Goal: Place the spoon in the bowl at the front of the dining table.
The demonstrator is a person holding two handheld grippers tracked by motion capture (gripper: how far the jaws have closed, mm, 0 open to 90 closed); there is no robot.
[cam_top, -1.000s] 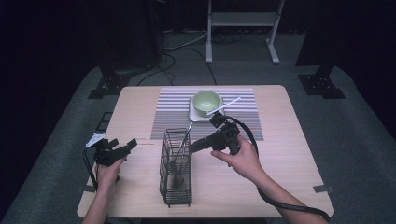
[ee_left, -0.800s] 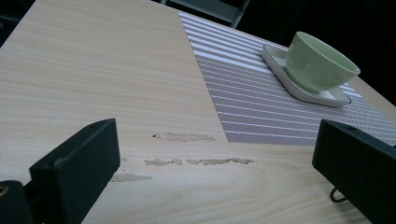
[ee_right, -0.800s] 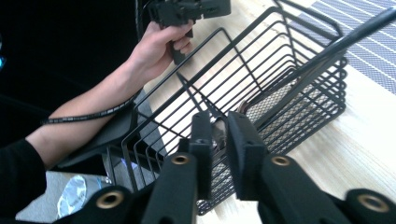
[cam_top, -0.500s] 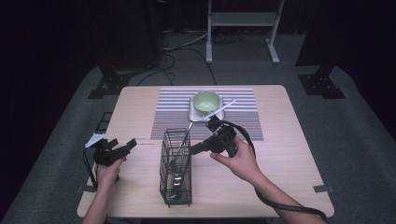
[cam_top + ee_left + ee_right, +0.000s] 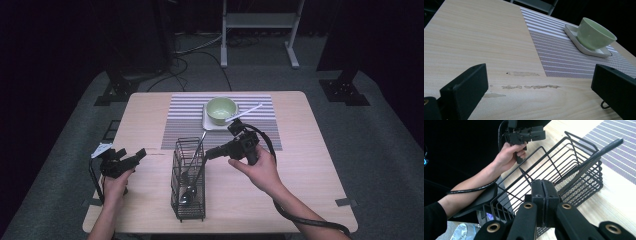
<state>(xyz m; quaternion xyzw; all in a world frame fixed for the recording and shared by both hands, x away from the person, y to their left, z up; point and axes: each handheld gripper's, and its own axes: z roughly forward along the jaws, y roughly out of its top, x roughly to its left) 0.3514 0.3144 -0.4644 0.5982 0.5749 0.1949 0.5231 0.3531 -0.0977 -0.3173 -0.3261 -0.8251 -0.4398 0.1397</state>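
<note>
Black wire forms the cutlery basket (image 5: 188,184) that stands on the pale wooden worktop (image 5: 310,165) in the high view, near the front edge. Inside it a spoon (image 5: 189,186) leans, its bowl low and its handle rising toward the back. The right tool (image 5: 209,152) hangs just beside the top of the basket, on its right side, with the jaws together and nothing visible between them; they have just been closing. The left tool (image 5: 140,153) is well apart, near the left edge of the worktop, with its jaws spread. Behind the basket lies a striped placemat (image 5: 185,122) with a green bowl (image 5: 221,109) on a white square plate (image 5: 212,124).

In the left gripper view the left tool (image 5: 539,92) holds its two jaws wide apart above the bare wood. The green bowl (image 5: 594,33) sits on the plate (image 5: 574,32) on the placemat (image 5: 554,50) farther off.

In the right gripper view the right tool (image 5: 544,187) has both jaws pressed against each other, just over the rim of the basket (image 5: 579,182). A dark handle (image 5: 604,148) leans on the far rim of the basket. Beyond, the person's other hand (image 5: 507,156) grips the left tool (image 5: 537,133).
</note>
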